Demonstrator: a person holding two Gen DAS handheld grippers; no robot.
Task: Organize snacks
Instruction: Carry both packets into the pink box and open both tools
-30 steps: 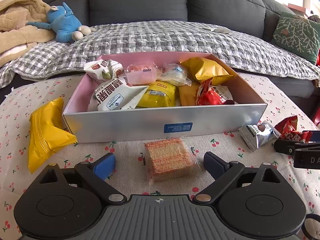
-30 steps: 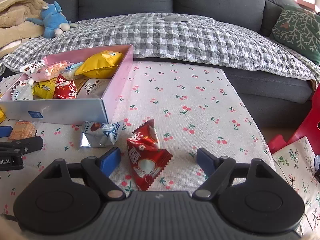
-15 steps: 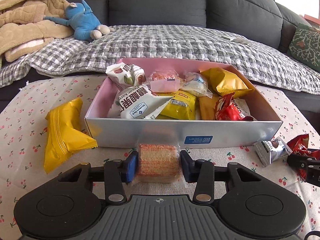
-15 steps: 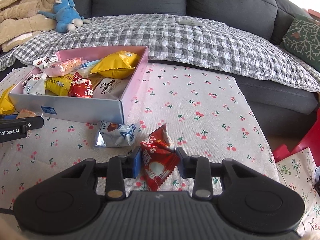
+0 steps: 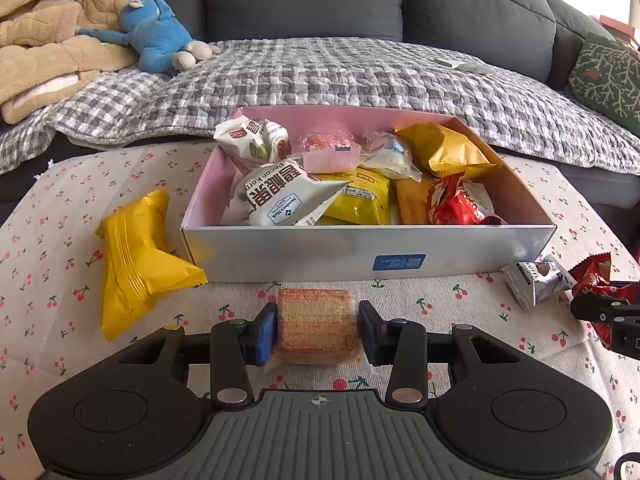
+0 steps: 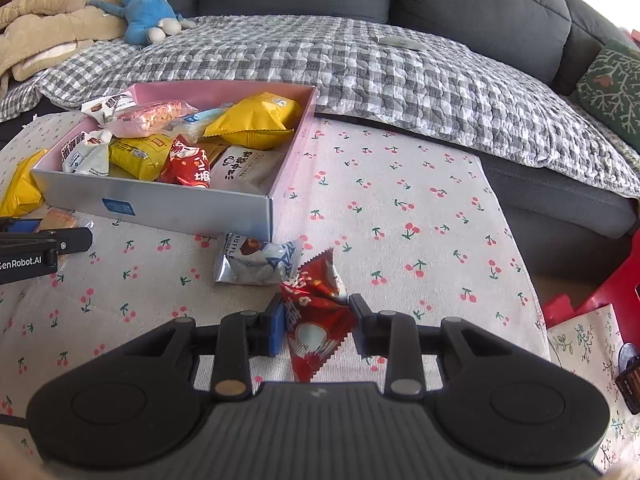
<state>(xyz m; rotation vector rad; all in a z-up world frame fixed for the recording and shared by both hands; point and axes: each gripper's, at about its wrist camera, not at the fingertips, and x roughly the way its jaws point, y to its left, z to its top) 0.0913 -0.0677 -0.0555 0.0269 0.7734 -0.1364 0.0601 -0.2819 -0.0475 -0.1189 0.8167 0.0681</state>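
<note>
My left gripper is shut on a clear-wrapped wafer cake, held just above the cherry-print cloth in front of the snack box. My right gripper is shut on a red snack packet, right of the box. The pink-lined silver box holds several packets. A silver truffle packet lies on the cloth by the box's right corner and also shows in the left wrist view. A yellow packet lies left of the box.
A grey sofa with a checked quilt runs behind the table. A blue plush toy and a beige blanket lie on it. A green cushion sits at the right. The table's right edge drops off near a red object.
Both grippers closed from open onto their packets: the left on the wafer cake, the right on the red packet. Both have since risen and drawn back a little with them.
</note>
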